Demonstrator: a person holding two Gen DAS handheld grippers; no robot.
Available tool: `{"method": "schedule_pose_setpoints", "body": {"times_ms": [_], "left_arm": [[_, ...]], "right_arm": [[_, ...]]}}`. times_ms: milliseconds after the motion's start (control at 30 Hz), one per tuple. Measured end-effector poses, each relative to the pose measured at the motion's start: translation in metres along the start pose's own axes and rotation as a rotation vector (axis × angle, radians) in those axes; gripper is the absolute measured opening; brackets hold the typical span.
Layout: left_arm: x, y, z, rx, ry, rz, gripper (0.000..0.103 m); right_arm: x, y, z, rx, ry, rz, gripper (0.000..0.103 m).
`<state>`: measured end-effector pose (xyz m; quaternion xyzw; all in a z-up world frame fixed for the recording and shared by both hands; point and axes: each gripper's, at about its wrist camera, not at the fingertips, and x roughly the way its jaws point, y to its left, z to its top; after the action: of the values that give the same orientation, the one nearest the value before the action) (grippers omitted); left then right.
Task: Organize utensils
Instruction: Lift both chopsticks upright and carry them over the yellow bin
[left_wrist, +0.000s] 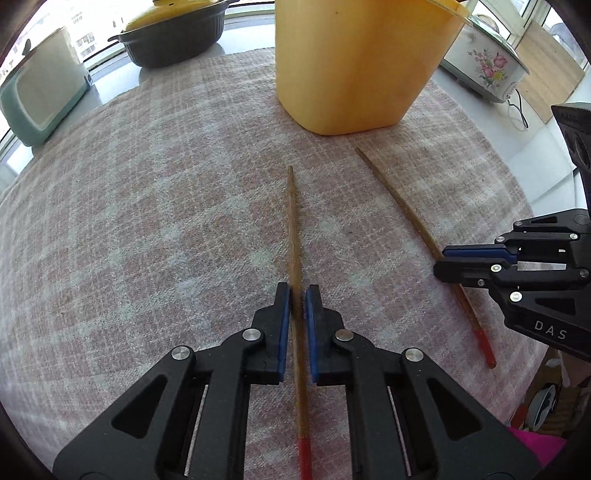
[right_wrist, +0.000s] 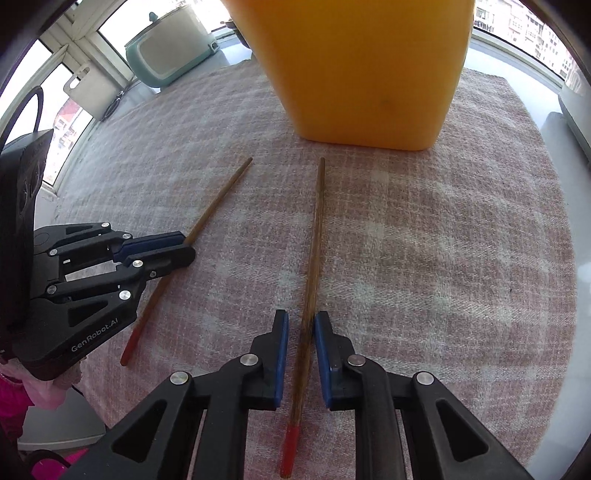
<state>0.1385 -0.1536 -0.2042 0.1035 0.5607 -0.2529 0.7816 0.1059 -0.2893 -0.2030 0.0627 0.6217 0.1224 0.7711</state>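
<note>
A pink and white checked cloth (left_wrist: 147, 221) covers the table. At eleven o'clock, bright windows (right_wrist: 70, 114) pour in daylight. A pale green toaster (left_wrist: 40, 99) sits at ten o'clock, a dark pot with a yellow lid (left_wrist: 173, 33) at twelve, a flowered cooker (left_wrist: 487, 70) at two.

It looks like a home kitchen: a dark cooking pot with a yellow lid (left_wrist: 173, 33), a flowered slow cooker (left_wrist: 487, 70) and a checked cloth (left_wrist: 166, 221) on the bench.
</note>
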Motion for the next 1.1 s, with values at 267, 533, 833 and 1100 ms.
{"method": "schedule_pose_setpoints", "body": {"times_ms": [267, 533, 833, 1100], "left_arm": [[-0.021, 0.031, -0.007, -0.199, -0.058, -0.141, 0.004], [-0.067, 0.036, -0.007, -0.244, -0.178, -0.183, 0.004], [-0.116, 0.037, 0.017, -0.258, -0.309, -0.239, 0.004], [-0.145, 0.035, 0.053, -0.258, -0.421, -0.233, 0.004]], "right_arm": [[-0.008, 0.001, 0.0, 0.009, -0.037, 0.001, 0.004], [-0.049, 0.011, -0.007, 0.021, -0.164, 0.038, 0.004], [-0.105, 0.014, -0.001, 0.019, -0.313, 0.049, 0.004], [-0.152, 0.011, 0.021, 0.003, -0.437, 0.049, 0.004]]}}
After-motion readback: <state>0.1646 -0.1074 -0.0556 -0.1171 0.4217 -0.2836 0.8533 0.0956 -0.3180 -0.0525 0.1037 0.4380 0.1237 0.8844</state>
